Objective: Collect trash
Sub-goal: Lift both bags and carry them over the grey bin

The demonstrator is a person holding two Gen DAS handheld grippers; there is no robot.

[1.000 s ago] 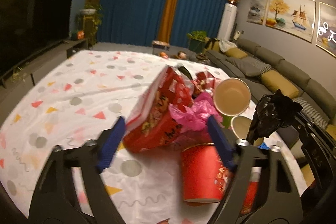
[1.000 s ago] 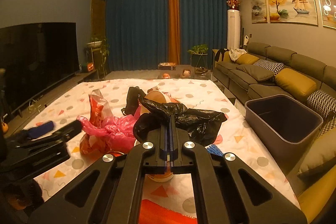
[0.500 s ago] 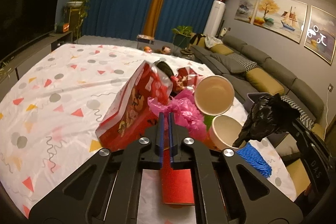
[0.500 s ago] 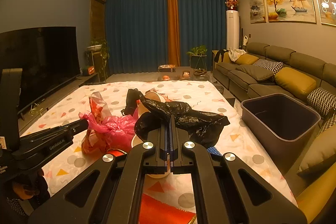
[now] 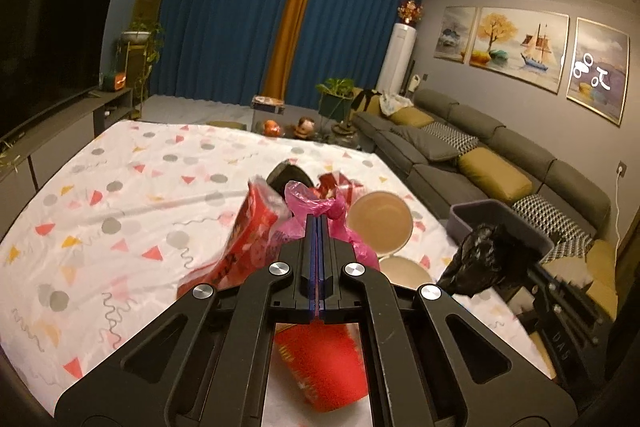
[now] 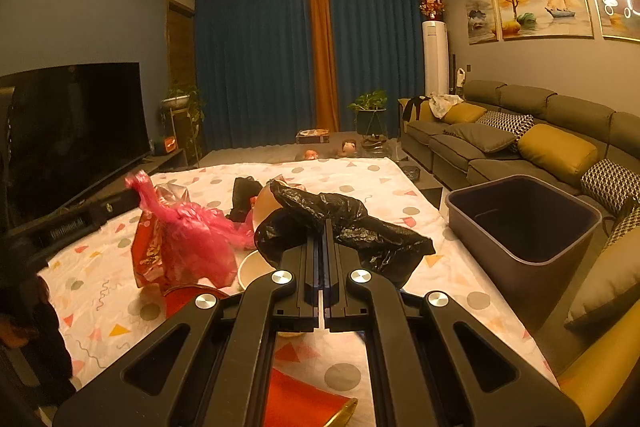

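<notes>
Pink bag (image 5: pixel 320 205) pinched by left claw (image 5: pixel 318 223); bin (image 6: pixel 520 223) interior shows rightward.

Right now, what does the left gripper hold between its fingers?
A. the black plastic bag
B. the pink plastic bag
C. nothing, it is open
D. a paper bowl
B: the left gripper is shut on the pink plastic bag, while the black plastic bag is in the right gripper.

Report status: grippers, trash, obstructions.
Left hand-held gripper shut on pink bag. Right hand-held gripper shut on black bag. Bin open, unobstructed.
</notes>
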